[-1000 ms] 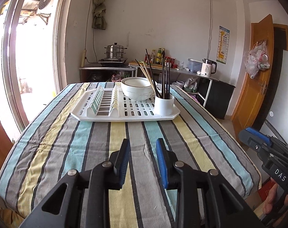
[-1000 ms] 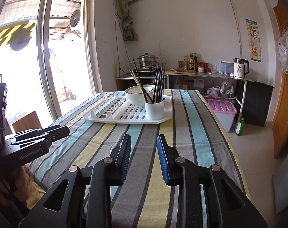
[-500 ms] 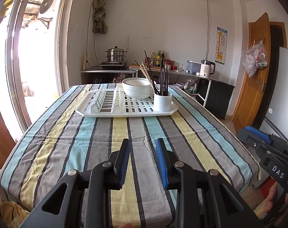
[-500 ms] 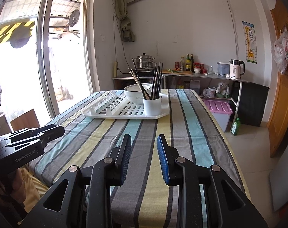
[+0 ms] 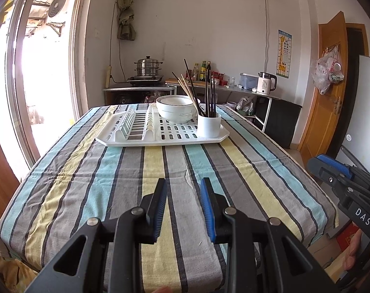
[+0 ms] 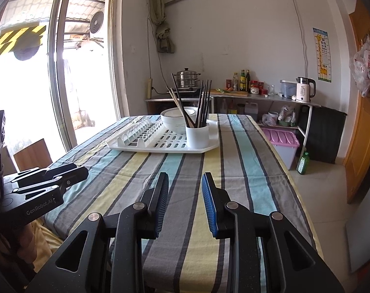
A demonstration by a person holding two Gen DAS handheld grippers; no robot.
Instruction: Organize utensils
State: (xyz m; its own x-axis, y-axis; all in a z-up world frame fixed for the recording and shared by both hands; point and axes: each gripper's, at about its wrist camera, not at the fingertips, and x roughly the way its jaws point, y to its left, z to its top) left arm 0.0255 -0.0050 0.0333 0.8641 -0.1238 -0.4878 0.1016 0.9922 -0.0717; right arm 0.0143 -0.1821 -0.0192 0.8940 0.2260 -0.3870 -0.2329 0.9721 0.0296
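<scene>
A white dish rack [image 5: 116, 142] lies on the far half of the striped tablecloth [image 5: 136, 183]. On it stand a white bowl [image 5: 176, 109] and a white cup [image 5: 209, 127] holding several dark and pale chopsticks [image 5: 210, 90]. My left gripper [image 5: 183, 195] hovers over the near table edge, open, with nothing between its blue pads. In the right wrist view, my right gripper [image 6: 185, 190] is also open and empty, well short of the rack [image 6: 148, 149], cup [image 6: 197, 136] and chopsticks [image 6: 202, 102]. Each gripper shows in the other's view: the right gripper [image 5: 331, 171] and the left gripper [image 6: 50, 178].
Behind the table a counter holds a steamer pot [image 5: 148, 69], bottles and a kettle [image 5: 266, 85]. A purple-lidded box [image 6: 281, 139] and a green bottle [image 6: 303, 162] sit on the floor to the right. A glass sliding door is on the left, a wooden door [image 5: 331, 85] on the right.
Both views have drawn back slightly, so the table's near edge now shows below the grippers. The jaws hold the same gap; nothing on the rack moved.
</scene>
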